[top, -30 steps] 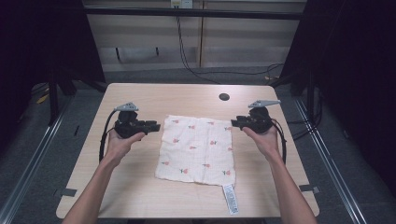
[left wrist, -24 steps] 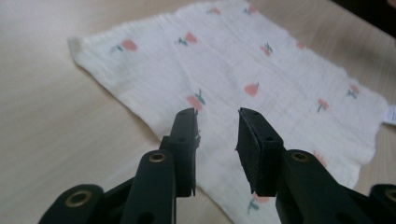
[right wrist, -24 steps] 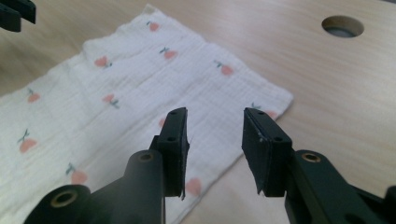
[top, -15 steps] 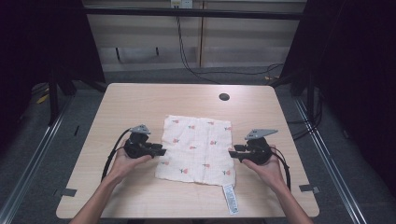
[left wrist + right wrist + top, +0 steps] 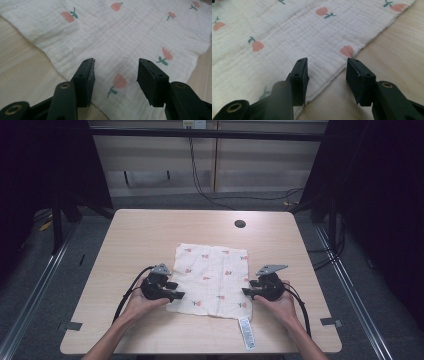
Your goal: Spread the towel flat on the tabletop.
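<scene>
Looking down on the surface (image 5: 130, 250), I see the cloth (image 5: 210, 275) spread flat near its middle, a pale square printed with small pink flowers, its long white tag (image 5: 246, 332) trailing off the near edge toward me. I judge the step in hand to be the approach for a two-sided pickup: both tools sit low at the cloth's near corners and nothing is grasped yet. The left hand-held gripper (image 5: 172, 291) rests at the near left corner, and the left gripper view shows its jaws apart with the fabric (image 5: 130, 37) lying flat beneath and between them, no pad pressing on it. The right hand-held gripper (image 5: 248, 291) sits at the near right corner; in the right gripper view its jaws straddle the hem (image 5: 337, 72), one over cloth and one over bare wood, also released. Both pairs of jaws have just been opening, with the cloth below them rather than pinched. I reckon the next move calls for dipping each tool until one pad slides under or bunches the hem, then clenching both together so the corners lift evenly. The thin weave lies snug on the wood, so I would expect catching the edge to be the fiddly part, and the tag should stay clear of the right jaws.
</scene>
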`<state>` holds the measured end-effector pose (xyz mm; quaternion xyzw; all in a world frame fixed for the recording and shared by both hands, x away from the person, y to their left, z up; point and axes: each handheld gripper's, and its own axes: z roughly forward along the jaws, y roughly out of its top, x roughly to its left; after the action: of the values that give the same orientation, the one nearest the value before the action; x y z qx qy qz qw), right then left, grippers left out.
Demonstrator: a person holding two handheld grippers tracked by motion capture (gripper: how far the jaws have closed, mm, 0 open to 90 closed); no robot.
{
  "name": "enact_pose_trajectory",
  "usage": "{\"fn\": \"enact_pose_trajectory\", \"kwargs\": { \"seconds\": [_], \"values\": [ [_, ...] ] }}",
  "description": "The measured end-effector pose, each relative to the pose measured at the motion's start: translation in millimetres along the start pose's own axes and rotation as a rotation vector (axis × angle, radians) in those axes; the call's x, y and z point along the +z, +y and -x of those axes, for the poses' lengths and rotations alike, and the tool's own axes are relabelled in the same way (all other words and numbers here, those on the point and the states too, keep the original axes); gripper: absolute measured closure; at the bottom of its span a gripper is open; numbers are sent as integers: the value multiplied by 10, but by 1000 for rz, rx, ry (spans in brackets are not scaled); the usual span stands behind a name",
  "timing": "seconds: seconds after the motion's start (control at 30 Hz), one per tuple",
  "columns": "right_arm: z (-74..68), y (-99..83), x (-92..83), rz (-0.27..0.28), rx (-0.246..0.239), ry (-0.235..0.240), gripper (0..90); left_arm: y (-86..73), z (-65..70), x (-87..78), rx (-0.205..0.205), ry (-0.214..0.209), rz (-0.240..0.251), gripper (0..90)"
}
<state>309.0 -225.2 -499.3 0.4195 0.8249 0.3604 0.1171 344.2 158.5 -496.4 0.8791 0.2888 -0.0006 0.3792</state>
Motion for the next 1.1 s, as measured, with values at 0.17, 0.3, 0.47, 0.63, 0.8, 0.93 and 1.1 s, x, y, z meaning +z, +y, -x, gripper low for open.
{"fn": "enact_pose_trajectory", "kwargs": {
  "seconds": [0.17, 0.3, 0.47, 0.63, 0.8, 0.93, 1.1],
  "values": [
    [-15, -5, 36, 4, -19, -15, 529, -97, 101, -89, 58, 6, -27, 529],
    [-73, 16, 62, -2, -45, -27, 587, -144, 169, -112, 107, 52, -26, 646],
    [-103, 49, 84, -4, -66, -32, 804, -162, 170, -116, 126, 87, -17, 851],
    [-57, 22, -18, 6, 30, 55, 890, -191, 86, -116, 70, 13, 13, 899],
    [-97, -32, -94, -13, 14, 77, 892, -215, 172, -147, 91, -12, -18, 900],
    [-119, -62, -126, -14, -1, 86, 891, -277, 258, -190, 91, -22, -25, 900],
    [-200, -157, -209, -36, -4, 103, 890, -331, 345, -224, 100, -60, -41, 900]
  ]
}}
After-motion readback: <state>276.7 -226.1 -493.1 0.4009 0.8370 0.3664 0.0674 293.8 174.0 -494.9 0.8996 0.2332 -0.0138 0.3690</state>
